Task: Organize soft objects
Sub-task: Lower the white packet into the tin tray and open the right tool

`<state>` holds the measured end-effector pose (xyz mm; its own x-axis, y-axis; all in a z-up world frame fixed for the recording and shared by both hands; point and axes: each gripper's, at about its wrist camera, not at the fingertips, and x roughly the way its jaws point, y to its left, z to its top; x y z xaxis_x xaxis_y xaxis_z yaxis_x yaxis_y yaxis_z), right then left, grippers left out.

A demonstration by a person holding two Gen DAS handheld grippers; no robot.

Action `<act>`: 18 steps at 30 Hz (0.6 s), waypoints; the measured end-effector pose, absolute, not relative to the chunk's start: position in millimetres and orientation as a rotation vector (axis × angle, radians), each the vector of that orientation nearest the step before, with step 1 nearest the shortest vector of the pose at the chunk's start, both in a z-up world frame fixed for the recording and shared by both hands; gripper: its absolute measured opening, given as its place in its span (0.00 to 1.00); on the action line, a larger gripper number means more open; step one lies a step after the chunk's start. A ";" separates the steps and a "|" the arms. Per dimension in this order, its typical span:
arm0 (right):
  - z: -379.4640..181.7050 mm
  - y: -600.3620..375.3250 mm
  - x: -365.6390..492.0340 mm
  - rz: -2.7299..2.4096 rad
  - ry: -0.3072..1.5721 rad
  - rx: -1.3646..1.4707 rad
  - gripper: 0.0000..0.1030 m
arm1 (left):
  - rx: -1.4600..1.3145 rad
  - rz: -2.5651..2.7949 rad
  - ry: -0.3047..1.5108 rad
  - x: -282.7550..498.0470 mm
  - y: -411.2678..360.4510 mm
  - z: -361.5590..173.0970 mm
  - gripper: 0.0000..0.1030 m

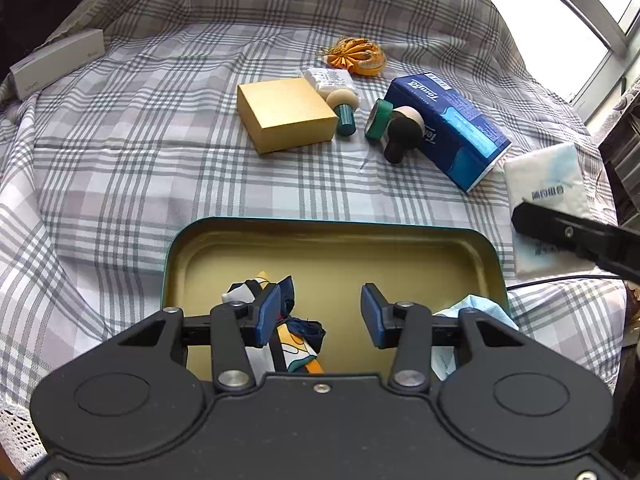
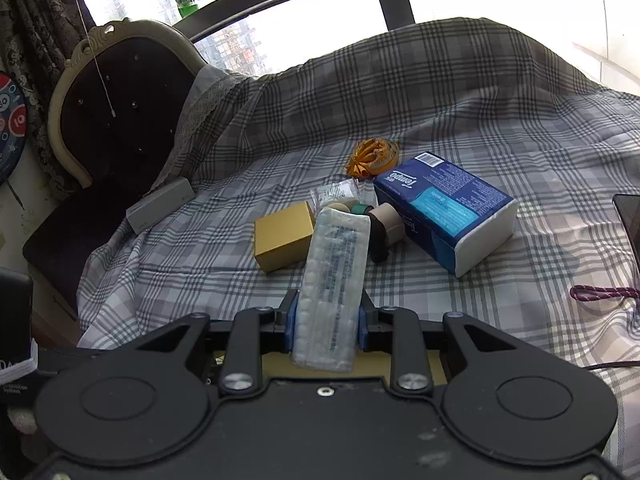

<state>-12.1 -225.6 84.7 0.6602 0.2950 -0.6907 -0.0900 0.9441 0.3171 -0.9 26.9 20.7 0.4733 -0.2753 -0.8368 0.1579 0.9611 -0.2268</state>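
Now: right gripper (image 2: 325, 330) squeezes the white pack (image 2: 334, 276) | left gripper (image 1: 320, 316) fingers apart, empty, over the tin (image 1: 332, 248) | lower pack gently into a bare spot, then let go.

The left hand-held gripper (image 1: 320, 316), a black two-finger tool with blue pads, tilts steeply downward; its jaws stand apart with nothing pressed between the pads. The right hand-held gripper (image 2: 326, 326), of the same black build with blue pads, points forward and down at a shallower slant, its jaws closed tight on a flat white plastic-wrapped packet (image 2: 334, 272) that sticks out forward between the fingers.
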 end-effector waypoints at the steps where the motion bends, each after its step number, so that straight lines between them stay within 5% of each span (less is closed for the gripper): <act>1: 79.8 -224.3 -13.2 0.213 0.848 0.266 0.26 | -0.126 -0.260 1.048 -1.5 27.6 20.0 0.43; 18: 58.4 -212.1 -21.0 0.252 0.975 0.302 0.28 | -0.102 -0.210 1.080 -5.0 25.9 13.2 0.43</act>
